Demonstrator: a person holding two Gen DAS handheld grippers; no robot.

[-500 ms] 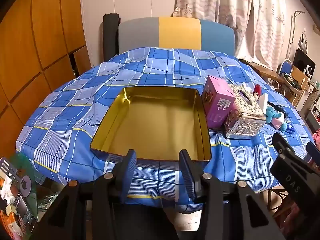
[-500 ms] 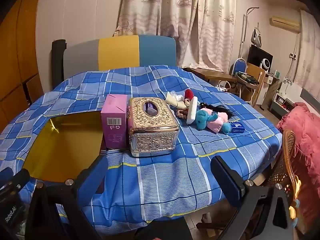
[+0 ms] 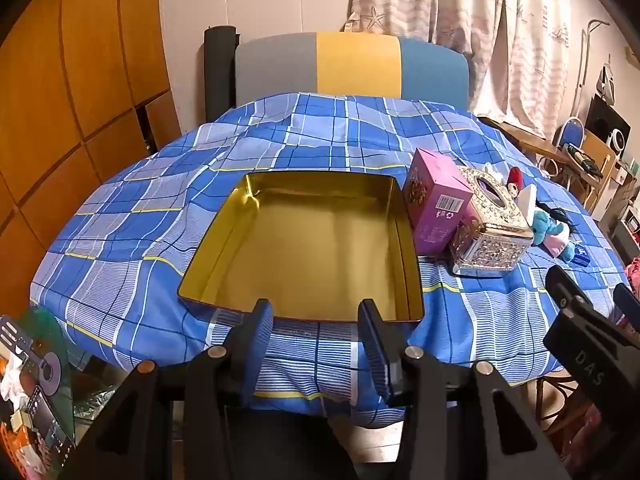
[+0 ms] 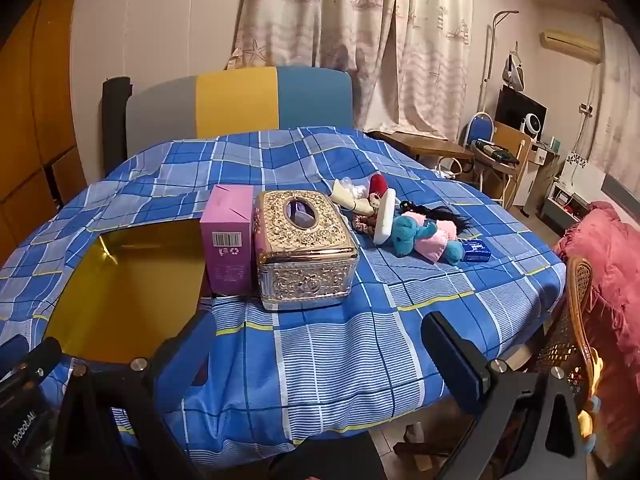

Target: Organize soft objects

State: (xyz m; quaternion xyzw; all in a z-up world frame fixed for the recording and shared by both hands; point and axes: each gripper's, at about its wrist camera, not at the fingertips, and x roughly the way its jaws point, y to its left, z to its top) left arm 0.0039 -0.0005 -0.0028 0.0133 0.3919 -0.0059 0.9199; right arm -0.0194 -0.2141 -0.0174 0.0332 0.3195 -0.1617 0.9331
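A teal and pink plush toy [image 4: 424,238] lies on the blue plaid tablecloth at the right, with a red-haired doll [image 4: 374,196] and a white soft piece [image 4: 384,216] behind it. The plush also shows in the left wrist view [image 3: 550,228]. An empty gold tin tray [image 3: 408,240] sits at the table's near left, also seen in the right wrist view [image 4: 80,276]. My left gripper [image 3: 316,344] is open and empty at the tray's near edge. My right gripper [image 4: 316,344] is wide open and empty at the table's near edge, short of the toys.
A pink carton [image 4: 228,244] and an ornate silver tissue box [image 4: 306,248] stand between the tray and the toys. A small blue box [image 4: 476,250] lies right of the plush. A wicker chair [image 4: 576,320] stands at the table's right. A headboard [image 3: 352,68] is behind.
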